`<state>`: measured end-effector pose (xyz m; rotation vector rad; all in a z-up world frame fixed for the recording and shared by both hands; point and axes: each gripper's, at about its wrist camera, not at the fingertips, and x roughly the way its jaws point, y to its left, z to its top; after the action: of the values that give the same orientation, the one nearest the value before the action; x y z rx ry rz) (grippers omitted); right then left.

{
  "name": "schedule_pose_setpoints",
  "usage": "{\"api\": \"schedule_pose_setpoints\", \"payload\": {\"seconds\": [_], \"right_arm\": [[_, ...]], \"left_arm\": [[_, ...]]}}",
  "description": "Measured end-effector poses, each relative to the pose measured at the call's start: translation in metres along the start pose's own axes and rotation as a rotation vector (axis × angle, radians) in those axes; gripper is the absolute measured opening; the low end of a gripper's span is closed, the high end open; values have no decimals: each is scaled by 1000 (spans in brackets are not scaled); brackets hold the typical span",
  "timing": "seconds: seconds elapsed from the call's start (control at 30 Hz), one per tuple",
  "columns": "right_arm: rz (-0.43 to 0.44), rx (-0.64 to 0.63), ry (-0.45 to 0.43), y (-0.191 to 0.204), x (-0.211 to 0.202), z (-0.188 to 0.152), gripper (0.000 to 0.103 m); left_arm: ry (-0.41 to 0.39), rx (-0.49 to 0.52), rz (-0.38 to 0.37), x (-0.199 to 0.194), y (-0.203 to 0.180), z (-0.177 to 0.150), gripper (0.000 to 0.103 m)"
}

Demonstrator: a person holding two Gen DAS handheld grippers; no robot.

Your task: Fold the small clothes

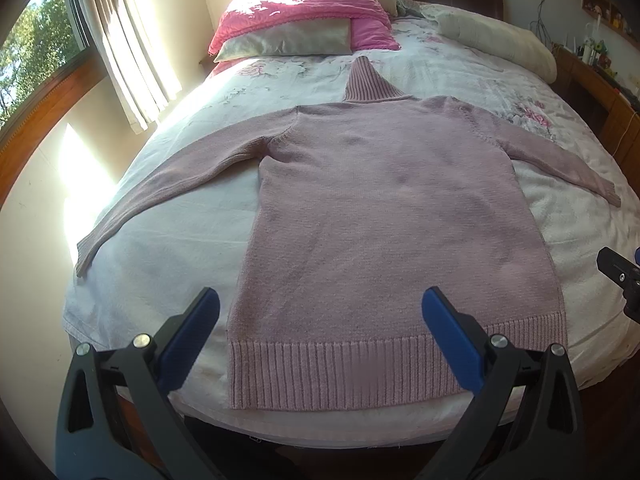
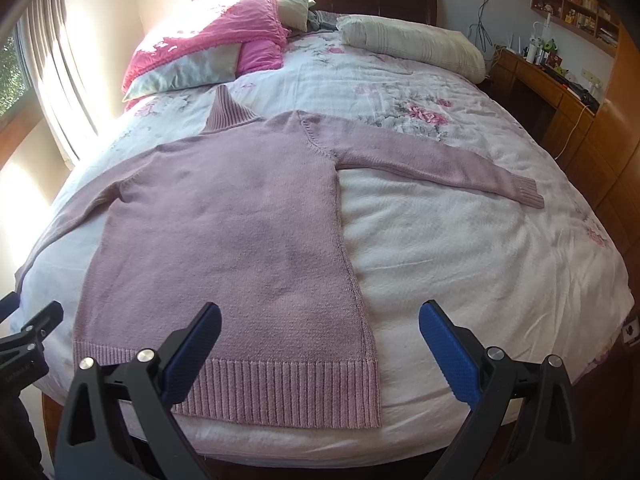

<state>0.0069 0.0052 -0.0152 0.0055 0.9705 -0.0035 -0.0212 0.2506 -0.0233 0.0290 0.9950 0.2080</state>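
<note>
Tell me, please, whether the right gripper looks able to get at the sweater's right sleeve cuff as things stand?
Probably yes: the right gripper is open over the hem, and the sleeve cuff lies flat on the bedspread with nothing between them.

A bed (image 2: 460,264) carries a flat pink sweater (image 2: 224,232), pink pillows (image 2: 224,36) and a cream bolster (image 2: 412,46).

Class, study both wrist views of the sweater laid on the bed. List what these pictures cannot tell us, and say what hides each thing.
1. Sweater underside: pressed to the bed, both views.
2. Left cuff: cut off by the frame edge in the right wrist view.
3. Part of the hem: behind the right hand-held gripper finger there; in the left wrist view, behind the left hand-held gripper.
4. Shelf items: too small.
</note>
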Motion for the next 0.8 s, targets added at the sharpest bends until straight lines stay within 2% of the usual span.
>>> {"api": "schedule_pose_setpoints", "payload": {"seconds": [0.8], "right_arm": [[4,3,3,-2,1,1,99]], "left_arm": [[0,-1,5,1,1,0,100]]}}
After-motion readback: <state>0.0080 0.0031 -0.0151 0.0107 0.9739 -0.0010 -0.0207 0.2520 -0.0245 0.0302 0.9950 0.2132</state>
